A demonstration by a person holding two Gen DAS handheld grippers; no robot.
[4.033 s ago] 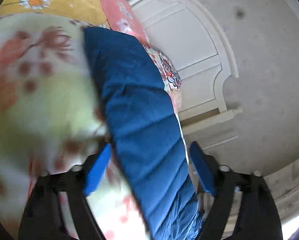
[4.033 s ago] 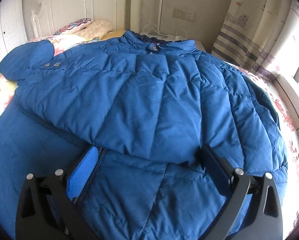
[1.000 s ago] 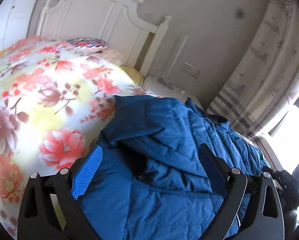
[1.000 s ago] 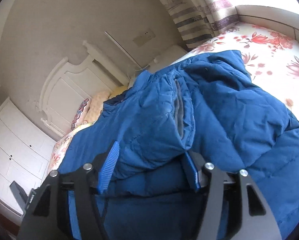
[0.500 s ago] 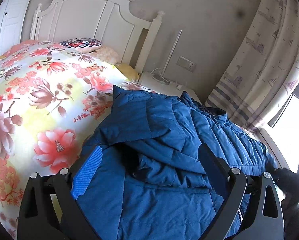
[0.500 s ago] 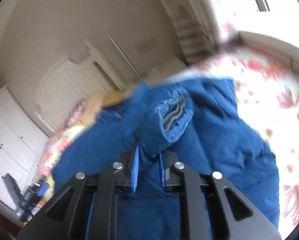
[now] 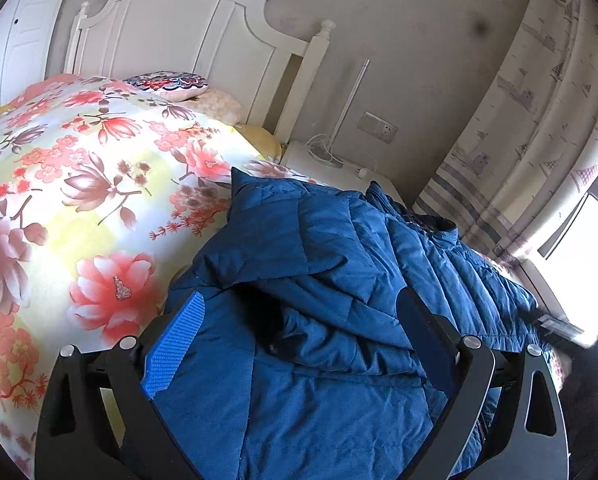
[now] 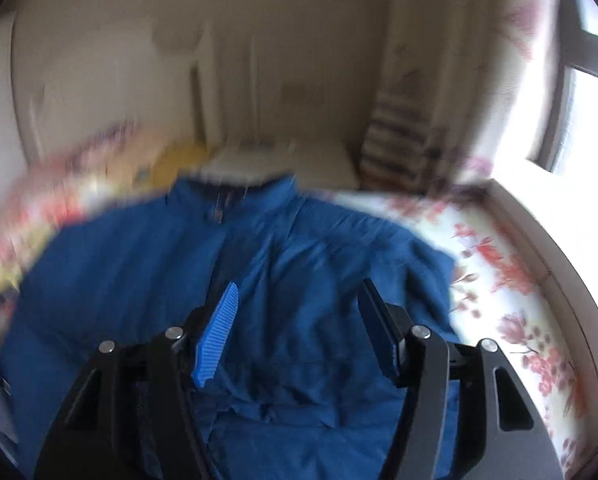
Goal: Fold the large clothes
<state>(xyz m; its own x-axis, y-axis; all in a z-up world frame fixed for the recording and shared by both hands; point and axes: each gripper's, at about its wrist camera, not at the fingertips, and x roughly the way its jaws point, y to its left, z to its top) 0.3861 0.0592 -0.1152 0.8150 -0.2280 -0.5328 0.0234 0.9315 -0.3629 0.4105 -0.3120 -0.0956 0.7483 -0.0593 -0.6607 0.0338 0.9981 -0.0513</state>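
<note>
Jacket: blue quilted padded jacket point(image 7: 339, 280) lies on the floral bedspread point(image 7: 79, 184), sleeves folded in.
Left gripper point(image 7: 303, 340): jaws wide, empty, above the 6 o'clock hem.
Right gripper point(image 8: 299, 332): wide, empty, blurred.
Advice: grip the hem corners evenly, then fold toward the 12 o'clock collar.

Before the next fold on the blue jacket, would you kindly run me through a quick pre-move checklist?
1. Left gripper open and empty: ok.
2. Right gripper open, nothing between its fingers: ok.
3. Both sleeves folded in over the blue jacket: ok.
4. Jacket lying fully on the floral bedspread: cannot tell, its near hem is out of frame.
5. Right wrist view steady: not ok, blurred.
6. Folded layers flat: not ok, rumpled near the left gripper.
</note>
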